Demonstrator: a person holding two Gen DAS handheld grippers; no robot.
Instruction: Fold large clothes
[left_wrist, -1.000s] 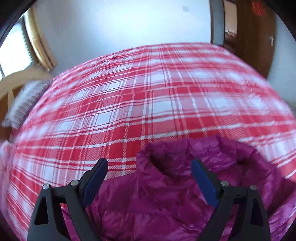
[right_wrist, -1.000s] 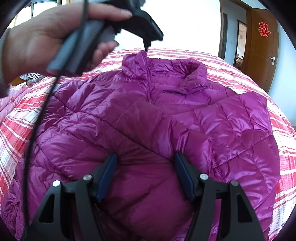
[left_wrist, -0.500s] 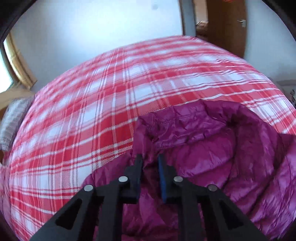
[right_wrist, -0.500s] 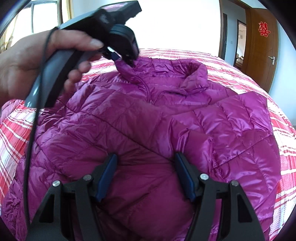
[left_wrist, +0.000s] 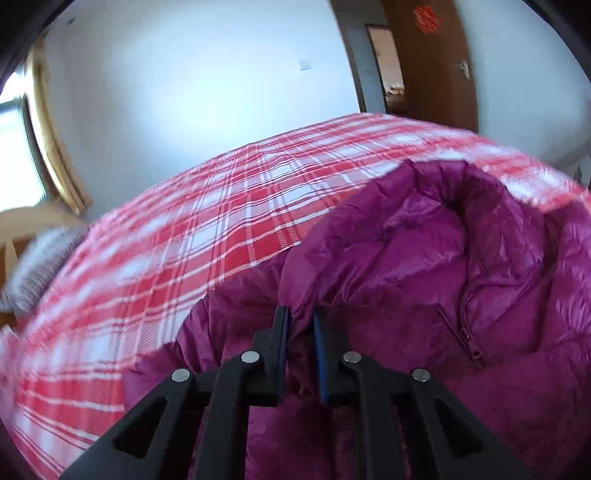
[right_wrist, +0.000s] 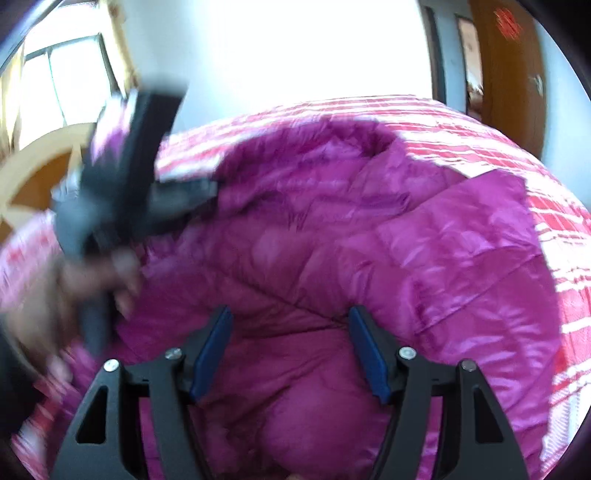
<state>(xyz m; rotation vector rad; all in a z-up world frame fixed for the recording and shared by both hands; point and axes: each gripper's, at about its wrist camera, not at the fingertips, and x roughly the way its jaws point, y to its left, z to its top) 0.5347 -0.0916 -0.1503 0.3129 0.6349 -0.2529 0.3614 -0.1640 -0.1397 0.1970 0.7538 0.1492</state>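
Observation:
A magenta quilted down jacket (left_wrist: 424, 277) lies front up on the bed, its zip (left_wrist: 469, 339) partly undone. My left gripper (left_wrist: 301, 314) is shut on the jacket's front edge just below the collar (left_wrist: 461, 184), and the fabric bunches up between the blue pads. In the right wrist view the same left gripper (right_wrist: 129, 166) is a blur at the upper left, held by a hand (right_wrist: 74, 280), with the jacket (right_wrist: 351, 240) drawn towards it. My right gripper (right_wrist: 290, 314) hovers over the jacket's lower body. Its jaws are opening and the pads press on nothing.
A red and white plaid sheet (left_wrist: 184, 258) covers the bed. A grey patterned pillow (left_wrist: 40, 258) and a wooden headboard (right_wrist: 40, 166) are at the left. A window (right_wrist: 74, 81) is behind them. A brown door (left_wrist: 436, 74) stands at the back right.
My left gripper shut on the jacket's front edge by the collar and pulled it to the left and towards me. My right gripper's jaws stand a little wider over the jacket.

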